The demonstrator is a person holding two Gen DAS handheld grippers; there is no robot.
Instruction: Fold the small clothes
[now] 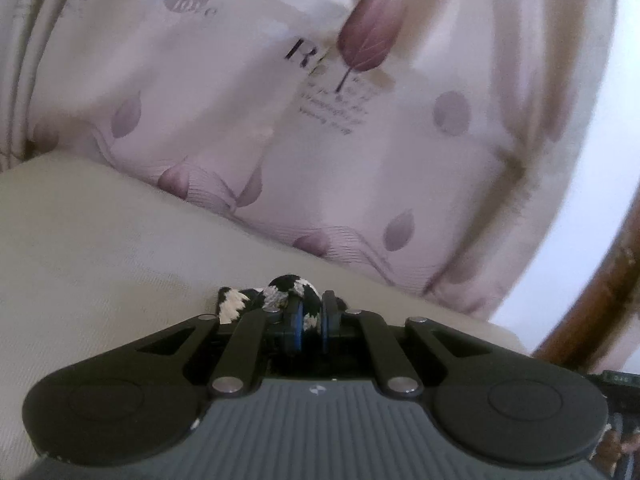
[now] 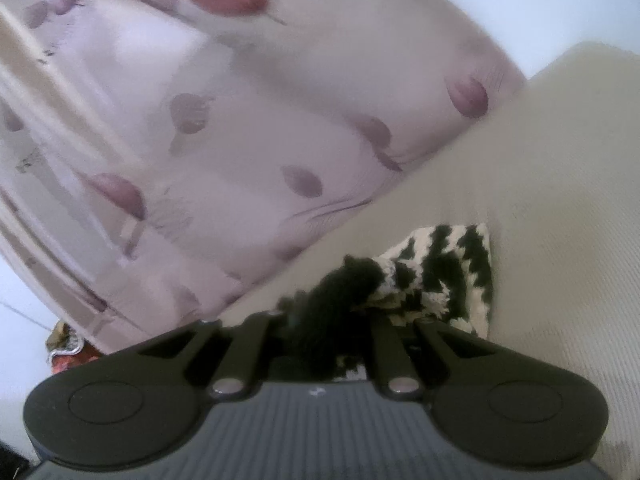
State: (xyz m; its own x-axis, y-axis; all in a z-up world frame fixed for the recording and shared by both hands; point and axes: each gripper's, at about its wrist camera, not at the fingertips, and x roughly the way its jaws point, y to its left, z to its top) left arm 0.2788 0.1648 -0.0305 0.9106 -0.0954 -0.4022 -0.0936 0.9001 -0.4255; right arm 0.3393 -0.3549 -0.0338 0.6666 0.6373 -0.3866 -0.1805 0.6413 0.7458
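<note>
A small black-and-white knitted garment [image 2: 444,276] lies on a cream surface [image 2: 560,200]. In the left wrist view my left gripper [image 1: 311,312] is shut on a bunched edge of this garment [image 1: 288,292], with the knit pinched between the blue pads. In the right wrist view my right gripper [image 2: 320,320] is shut on a dark, black part of the same garment [image 2: 344,284]; its fingertips are hidden by the fabric. The rest of the patterned knit spreads to the right of the right gripper.
A pale pink cloth with purple leaf prints and lettering [image 1: 320,120] hangs or lies just beyond the cream surface [image 1: 100,260]; it also fills the left of the right wrist view [image 2: 200,140]. A brown wooden frame [image 1: 592,312] shows at right.
</note>
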